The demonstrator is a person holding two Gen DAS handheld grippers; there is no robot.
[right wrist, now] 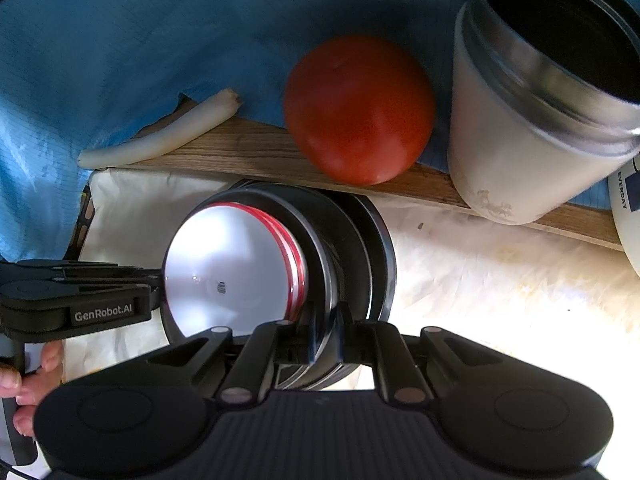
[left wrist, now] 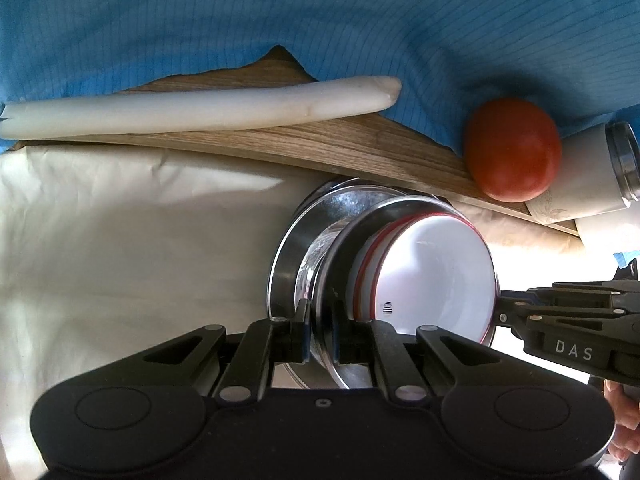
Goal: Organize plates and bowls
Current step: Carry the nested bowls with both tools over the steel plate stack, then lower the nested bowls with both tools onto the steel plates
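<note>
A nested stack of dishes rests on a cream sheet: a wide steel plate (left wrist: 285, 256) (right wrist: 382, 248) outermost, a steel bowl (left wrist: 340, 264) (right wrist: 320, 240) inside it, and white red-rimmed bowls (left wrist: 432, 280) (right wrist: 224, 268) innermost. My left gripper (left wrist: 321, 322) (right wrist: 156, 280) is shut on the steel bowl's rim on one side. From the opposite side, my right gripper (right wrist: 325, 330) (left wrist: 502, 312) is shut on the same steel rim. The lower part of the stack is hidden behind each gripper's body.
Behind the stack lies a wooden board (left wrist: 320, 144) (right wrist: 248, 148) with a red tomato (left wrist: 512, 150) (right wrist: 360, 108), a long white radish (left wrist: 192, 108) (right wrist: 168, 136) and a white steel-rimmed jar (left wrist: 596, 172) (right wrist: 520, 120). Blue cloth (left wrist: 280, 20) drapes the back. A hand (right wrist: 24, 380) holds the left gripper's handle.
</note>
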